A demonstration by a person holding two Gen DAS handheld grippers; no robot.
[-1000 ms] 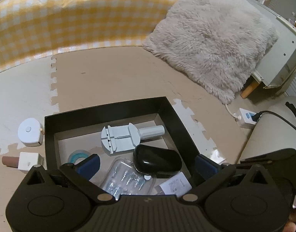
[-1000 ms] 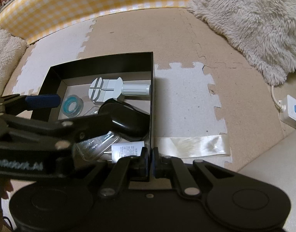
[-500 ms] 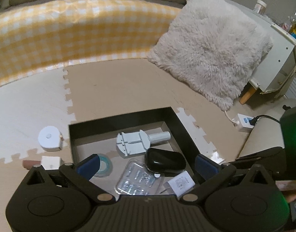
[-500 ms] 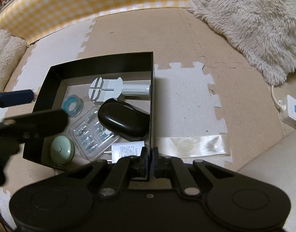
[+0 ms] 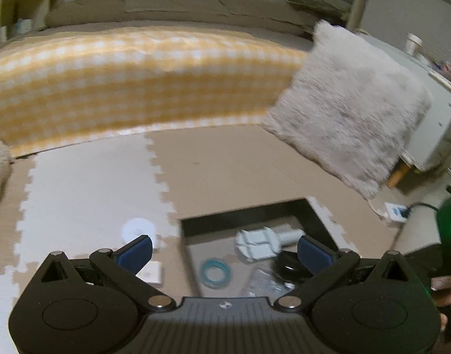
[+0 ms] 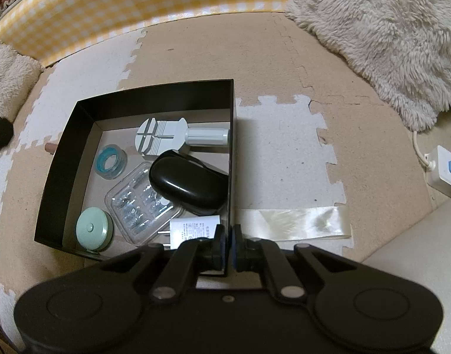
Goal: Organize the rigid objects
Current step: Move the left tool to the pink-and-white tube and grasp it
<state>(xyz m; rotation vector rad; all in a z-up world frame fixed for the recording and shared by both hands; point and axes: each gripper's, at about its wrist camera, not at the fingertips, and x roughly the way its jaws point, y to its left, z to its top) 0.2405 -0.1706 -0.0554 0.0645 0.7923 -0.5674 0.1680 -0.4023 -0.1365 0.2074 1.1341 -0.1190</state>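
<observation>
While the left gripper hangs spread w/ nothing betw. its pads, the right gripper pinches the black box wall at 6 o'clock, w/ the watch tool inside.

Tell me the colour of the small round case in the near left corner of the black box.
Pale mint green. The round case shows best in the right wrist view.

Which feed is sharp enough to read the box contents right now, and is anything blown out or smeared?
Left wrist view: motion-smeared throughout, the box and the blue ring soft, a green light glaring at the right edge. Right wrist view: sharp, evenly lit; the black case shows a mild highlight, the clear tape strip on the mat shines. Both bend straight lines near the edges.
</observation>
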